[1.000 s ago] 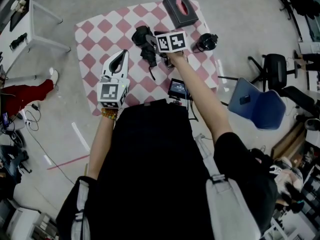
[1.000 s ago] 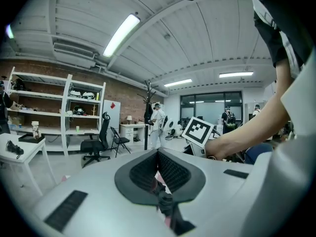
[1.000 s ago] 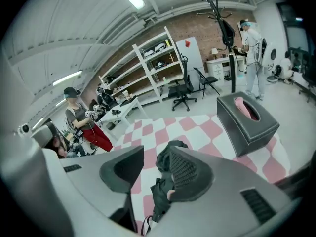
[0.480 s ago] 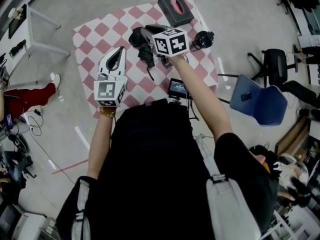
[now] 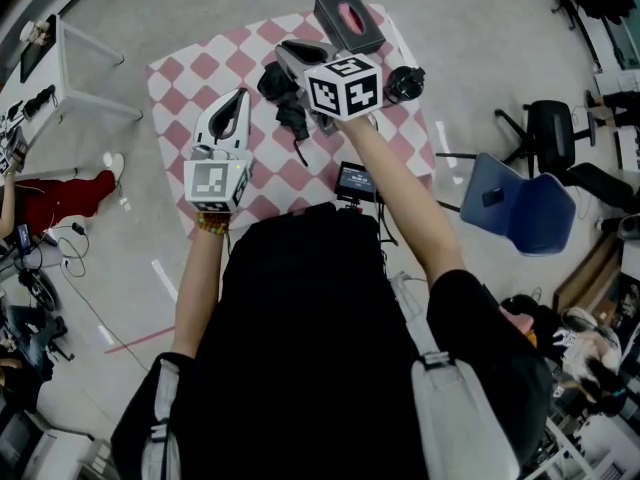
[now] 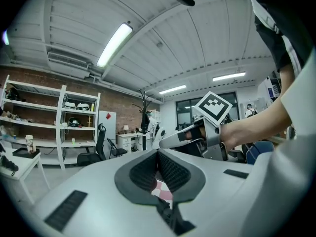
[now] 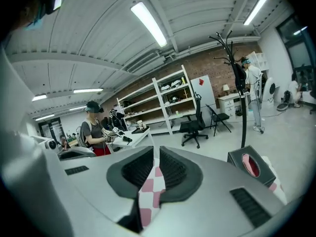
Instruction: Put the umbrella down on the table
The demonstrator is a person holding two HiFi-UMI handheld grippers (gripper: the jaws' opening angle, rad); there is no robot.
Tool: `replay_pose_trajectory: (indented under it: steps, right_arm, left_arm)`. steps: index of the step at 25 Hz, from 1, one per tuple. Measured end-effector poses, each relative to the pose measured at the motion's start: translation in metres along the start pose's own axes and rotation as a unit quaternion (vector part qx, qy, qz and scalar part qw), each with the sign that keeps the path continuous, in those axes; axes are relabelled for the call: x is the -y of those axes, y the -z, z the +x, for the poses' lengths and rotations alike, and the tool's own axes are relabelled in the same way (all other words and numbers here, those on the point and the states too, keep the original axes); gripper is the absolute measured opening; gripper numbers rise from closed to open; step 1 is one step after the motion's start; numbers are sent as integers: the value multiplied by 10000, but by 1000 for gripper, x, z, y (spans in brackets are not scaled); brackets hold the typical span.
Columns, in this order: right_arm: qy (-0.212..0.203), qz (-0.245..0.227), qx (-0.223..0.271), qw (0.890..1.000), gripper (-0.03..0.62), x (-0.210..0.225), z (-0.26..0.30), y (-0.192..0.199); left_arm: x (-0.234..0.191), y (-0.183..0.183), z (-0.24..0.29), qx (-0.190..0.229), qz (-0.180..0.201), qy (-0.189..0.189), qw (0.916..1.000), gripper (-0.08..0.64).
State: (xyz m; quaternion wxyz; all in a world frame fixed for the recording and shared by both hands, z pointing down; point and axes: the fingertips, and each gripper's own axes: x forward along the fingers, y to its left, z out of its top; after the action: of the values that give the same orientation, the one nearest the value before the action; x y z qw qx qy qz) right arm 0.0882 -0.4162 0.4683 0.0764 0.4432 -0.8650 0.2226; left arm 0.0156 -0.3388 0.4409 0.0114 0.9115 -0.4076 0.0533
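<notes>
Currently held: nothing; neither tool grips the umbrella (image 5: 285,93).
Right gripper (image 5: 292,52): jaws closing to a slim gap; only checked cloth shows through it, with no object between.
Left gripper (image 5: 240,98): jaws pressed together at the tips, empty.
Umbrella's place: folded and black, lying on the table's checked cloth (image 5: 185,73). It sits under and just beside the right gripper's jaws, between the two tools and nearer the right one.
Handling (judged): probably light. It is slack fabric over a stiff core, so the folds may slide in the pads. A loose strap trails back toward the person.
Where to grip (judged): around the middle of the bundle or a firm end, not the strap.
Tissue box (image 5: 348,20): just ahead of the right gripper's tips. It is dark, with pink tissue showing in its oval top opening.
Dark round item (image 5: 405,83): beside the right gripper's marker cube, on the side away from the left gripper. Whether it is a container cannot be told.
Task (judged): the umbrella looks already set down.
</notes>
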Motion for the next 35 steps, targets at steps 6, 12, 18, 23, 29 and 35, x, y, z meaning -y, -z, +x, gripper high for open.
replay_pose_trajectory:
  steps: [6, 12, 18, 23, 29, 35]
  right_arm:
    - [-98, -470, 670, 9966, 44, -21, -13, -35]
    - [-218, -886, 1147, 9892, 44, -38, -27, -56]
    - [-299, -1225, 1637, 9784, 44, -58, -49, -77]
    - [-511, -1548, 2022, 9657, 44, -79, -65, -88]
    - [-814, -1628, 2326, 9554, 44, -98, -80, -92]
    - [-880, -1693, 2369, 9526, 44, -103, -85, -88]
  left_arm:
    - [-4, -13, 1, 122, 55, -23, 9999, 14]
    - [-9, -28, -1, 198, 130, -89, 9997, 14]
    - [-7, -42, -6, 325, 173, -102, 9993, 14]
    - [-7, -57, -11, 530, 131, -75, 9985, 14]
    - [-9, -69, -16, 642, 187, -155, 9976, 14]
    - [-12, -68, -17, 602, 203, -220, 9977, 14]
